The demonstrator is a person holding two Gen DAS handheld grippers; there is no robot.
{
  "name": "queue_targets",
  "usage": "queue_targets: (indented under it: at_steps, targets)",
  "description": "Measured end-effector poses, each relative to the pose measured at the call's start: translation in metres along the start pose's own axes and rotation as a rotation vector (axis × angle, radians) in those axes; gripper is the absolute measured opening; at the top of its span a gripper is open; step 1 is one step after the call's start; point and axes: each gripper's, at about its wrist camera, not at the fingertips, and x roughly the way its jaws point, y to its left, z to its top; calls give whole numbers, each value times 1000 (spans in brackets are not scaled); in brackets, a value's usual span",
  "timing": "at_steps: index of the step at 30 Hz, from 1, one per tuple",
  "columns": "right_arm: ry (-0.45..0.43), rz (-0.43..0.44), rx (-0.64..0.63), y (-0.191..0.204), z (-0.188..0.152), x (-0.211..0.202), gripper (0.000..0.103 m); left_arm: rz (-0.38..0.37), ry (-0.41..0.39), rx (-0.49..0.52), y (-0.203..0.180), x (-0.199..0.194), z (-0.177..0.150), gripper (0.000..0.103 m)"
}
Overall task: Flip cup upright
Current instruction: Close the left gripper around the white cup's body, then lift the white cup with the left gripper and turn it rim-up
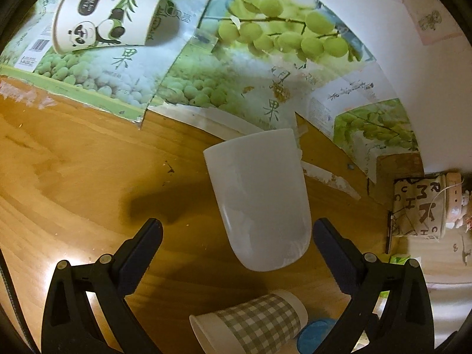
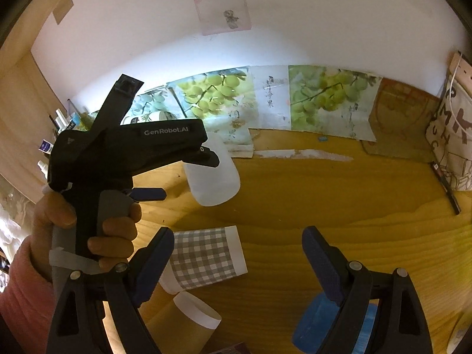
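A plain white cup point(image 1: 259, 200) stands mouth-down on the wooden table point(image 1: 73, 162), its rounded base toward my left gripper point(image 1: 237, 236). The left gripper is open, its fingers either side of the cup's base, not touching. The right wrist view shows the same white cup point(image 2: 214, 174) beside the left gripper's body, held in a hand. My right gripper point(image 2: 238, 243) is open and empty, low over the table. A grey checked paper cup point(image 1: 253, 321) lies on its side near both grippers; it also shows in the right wrist view point(image 2: 203, 258).
A panda-print paper cup point(image 1: 103, 19) lies on its side on grape-print cardboard point(image 1: 265, 67) at the table's back. A brown paper cup point(image 2: 188, 315) and a blue object point(image 2: 318, 324) lie near the front. A lettered bag point(image 2: 451, 147) stands at right. Small bottles point(image 2: 59, 124) are at far left.
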Motion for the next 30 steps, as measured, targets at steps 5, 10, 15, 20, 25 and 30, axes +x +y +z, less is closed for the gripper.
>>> queue_targets:
  at_steps: [5, 10, 15, 20, 25, 30]
  targets:
    - [5, -10, 13, -4, 1, 0, 89, -29, 12, -2, -2, 6, 2, 97]
    - [8, -18, 30, -9, 2, -2, 89, -63, 15, 7, -6, 13, 2, 93]
    - [14, -29, 49, -13, -1, -4, 89, -104, -3, 19, -9, 17, 3, 84]
    - [23, -43, 64, -19, -4, -4, 89, -153, -1, 27, -14, 20, 3, 72]
    - [24, -55, 74, -20, -8, -6, 89, -170, 11, 37, -19, 26, 2, 63]
    - [25, -65, 81, -20, -12, -8, 89, -181, 9, 35, -18, 25, 3, 62]
